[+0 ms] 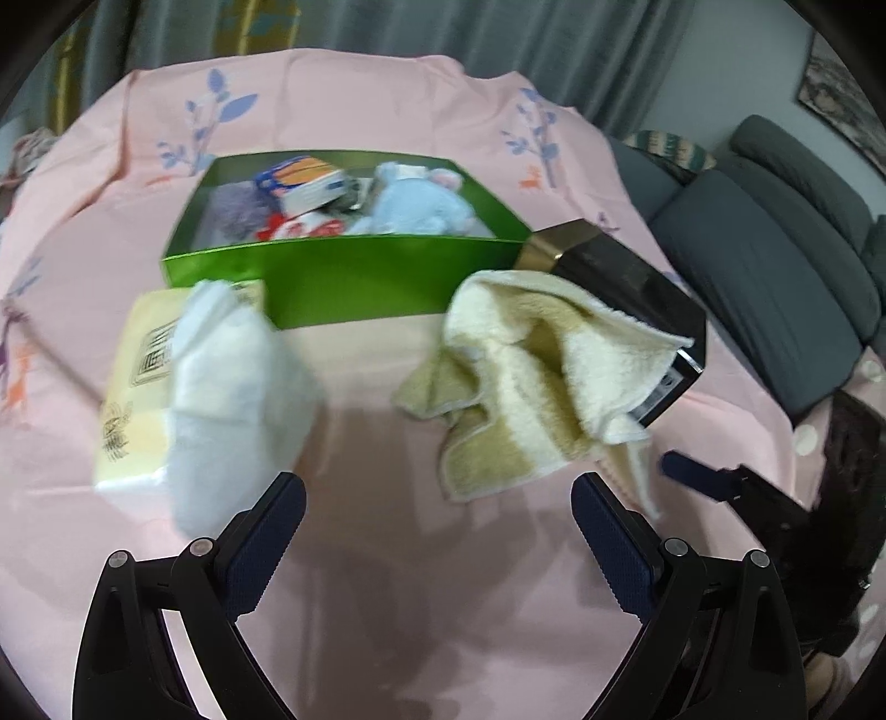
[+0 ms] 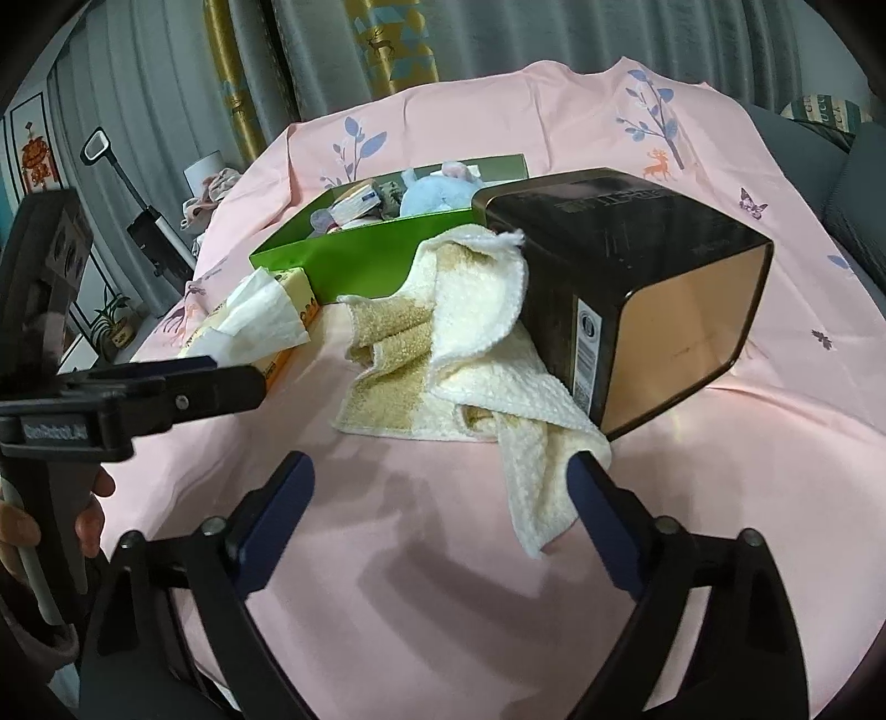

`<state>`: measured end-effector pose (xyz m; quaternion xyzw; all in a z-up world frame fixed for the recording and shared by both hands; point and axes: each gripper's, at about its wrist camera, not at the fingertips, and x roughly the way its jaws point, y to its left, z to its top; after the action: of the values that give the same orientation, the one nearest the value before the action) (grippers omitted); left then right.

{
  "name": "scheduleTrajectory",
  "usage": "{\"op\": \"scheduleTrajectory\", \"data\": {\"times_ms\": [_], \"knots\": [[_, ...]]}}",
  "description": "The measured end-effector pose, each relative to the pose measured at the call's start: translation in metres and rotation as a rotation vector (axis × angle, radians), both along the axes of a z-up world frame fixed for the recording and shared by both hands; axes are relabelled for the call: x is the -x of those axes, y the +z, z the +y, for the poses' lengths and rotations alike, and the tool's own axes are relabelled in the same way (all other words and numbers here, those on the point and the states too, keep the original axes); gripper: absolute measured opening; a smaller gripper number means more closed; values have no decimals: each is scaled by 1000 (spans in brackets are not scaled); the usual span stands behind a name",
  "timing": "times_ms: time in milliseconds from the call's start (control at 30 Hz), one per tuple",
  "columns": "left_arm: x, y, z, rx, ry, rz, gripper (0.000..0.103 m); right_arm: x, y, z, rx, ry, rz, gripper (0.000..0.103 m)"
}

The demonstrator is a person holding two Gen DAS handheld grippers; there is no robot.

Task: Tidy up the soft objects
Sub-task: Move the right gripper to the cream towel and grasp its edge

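Just ahead of the left tool (image 1: 437, 498) lies a bare stretch of the pink cloth-covered bench (image 1: 387, 581), free of things out to the boxes. Its dark blue pads stand wide apart, released, with nothing between them. To its left front, close by, sits a pale yellow tissue box (image 1: 138, 387) with a white tissue (image 1: 232, 387) standing out of its top. To its right front lies a crumpled cream and tan terry towel (image 1: 526, 382), its far corner draped up against a black and gold rectangular tin (image 1: 626, 288) that lies tilted on the towel.

The right tool (image 2: 443, 487) hovers over the same bare cloth, also released, pads wide apart. A hanging corner of the towel (image 2: 531, 498) lies between its fingertips, just beside the right-hand pad (image 2: 598, 526); whether it touches is unclear. The tin (image 2: 637, 260) stands close ahead to its right, its gold end facing the tool. The left tool's arm (image 2: 166, 387) crosses in from the left, held by a hand (image 2: 88, 520) at the grip.

Beyond towel and tissue box, a long green open cardboard box (image 1: 354, 271) blocks the way forward, touching the tin's far end. Inside it rest a light blue plush toy (image 1: 421, 205) and other soft items, blurred. Past the bench's far edge hang grey curtains (image 1: 498, 33); a dark grey sofa (image 1: 775, 249) stands off to the right.
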<state>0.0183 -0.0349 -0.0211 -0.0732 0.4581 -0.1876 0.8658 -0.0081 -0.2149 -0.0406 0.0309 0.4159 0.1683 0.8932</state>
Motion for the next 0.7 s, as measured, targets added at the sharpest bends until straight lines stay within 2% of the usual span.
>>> {"op": "scheduleTrajectory", "data": {"times_ms": [167,400,467,533,633,700], "knots": [[-20,-7,-19,7,-46,8,97,-8,-13,-2,-3,-10,35,78],[-56,-30,-43,-34,-62,40,97,-22,-23,-3,-23,-19,59,73],[-63,-33,-51,-36,-84,37,96,-26,-23,-2,-29,-21,61,66],[-67,-37,-56,-17,-96,55,88,-29,-23,-2,-29,-27,63,62],[-72,-44,-60,-17,-100,77,78,-33,-24,-4,-25,-36,57,42],[-74,-44,-58,-4,-101,79,77,-33,-25,-5,-19,-37,54,36]]}}
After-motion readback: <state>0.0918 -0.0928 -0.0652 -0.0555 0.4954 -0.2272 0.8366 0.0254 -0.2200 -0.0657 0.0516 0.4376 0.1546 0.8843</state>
